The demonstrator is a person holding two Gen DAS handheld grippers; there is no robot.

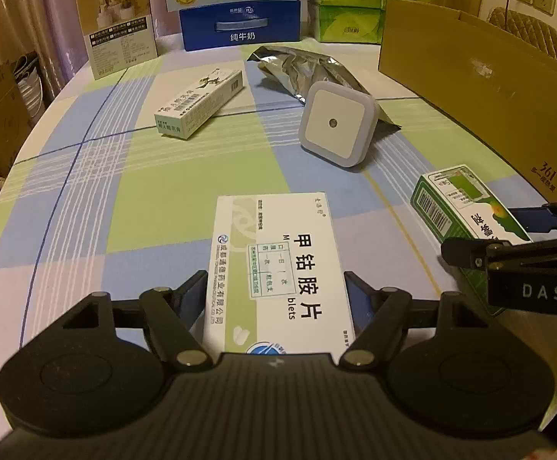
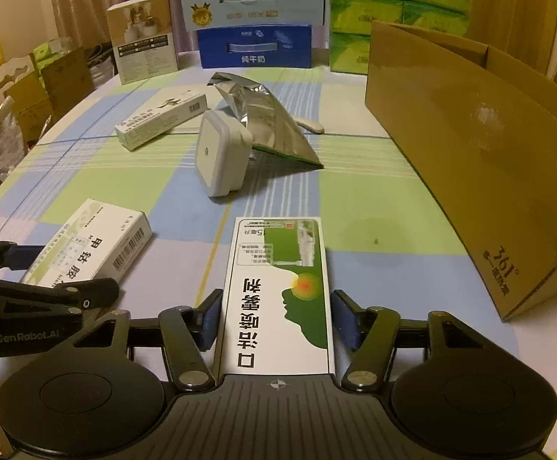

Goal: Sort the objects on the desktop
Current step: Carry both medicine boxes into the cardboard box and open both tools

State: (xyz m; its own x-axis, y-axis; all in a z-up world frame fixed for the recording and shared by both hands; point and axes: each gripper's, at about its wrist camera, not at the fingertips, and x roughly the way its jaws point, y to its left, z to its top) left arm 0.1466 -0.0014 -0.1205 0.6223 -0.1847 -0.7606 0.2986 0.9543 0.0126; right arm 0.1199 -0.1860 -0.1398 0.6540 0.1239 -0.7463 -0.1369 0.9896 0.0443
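A white medicine box with green print lies on the checked tablecloth, and my left gripper is shut on its near end, one blue pad on each long side. The right wrist view shows that same box at the left. Beside it lies a green-and-white spray box, gripped the same way at its near end by my right gripper. That box shows at the right edge of the left wrist view. Whether either box is off the cloth I cannot tell.
Farther back lie a white square night light, a crumpled foil bag and a long pale box. An open cardboard box stands on the right. Milk cartons, tissue packs and an upright box line the back.
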